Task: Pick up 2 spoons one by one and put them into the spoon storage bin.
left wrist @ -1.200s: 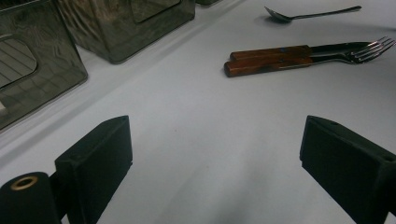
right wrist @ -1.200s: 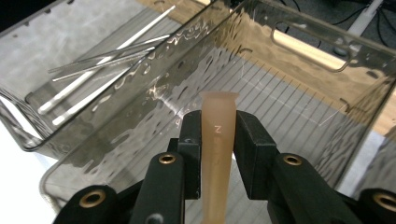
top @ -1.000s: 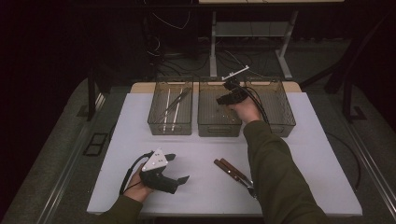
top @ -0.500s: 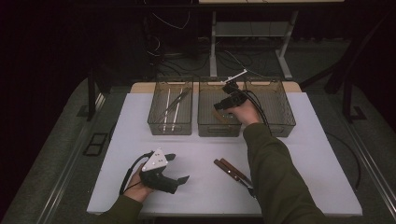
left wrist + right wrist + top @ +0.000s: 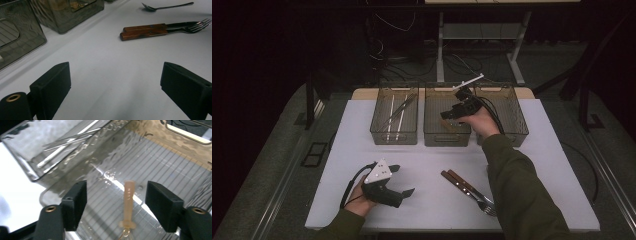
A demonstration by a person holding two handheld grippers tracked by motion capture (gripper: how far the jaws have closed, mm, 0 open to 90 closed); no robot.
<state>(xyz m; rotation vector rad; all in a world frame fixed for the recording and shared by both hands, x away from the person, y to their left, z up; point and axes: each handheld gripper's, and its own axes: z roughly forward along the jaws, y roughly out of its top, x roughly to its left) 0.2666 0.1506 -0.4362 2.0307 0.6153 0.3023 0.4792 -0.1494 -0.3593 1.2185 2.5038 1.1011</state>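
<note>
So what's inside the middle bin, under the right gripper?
The middle bin holds one pale tan utensil lying on its ribbed floor, between the open right gripper pads and untouched. Its lower end is cut off at the picture's edge, so its type is unclear.

The bins (image 5: 446, 137) looked of glossy, smoke-tinted clear plastic – ribbed floors; the utensil (image 5: 129, 202) inside was pale matt plastic. The forks (image 5: 160, 29) had wood handles, shiny metal tines – the desk (image 5: 427, 195) matt white.

A white-topped table (image 5: 362, 130) stands in a dark room, cables (image 5: 412, 55) on grey floor (image 5: 272, 165).
</note>
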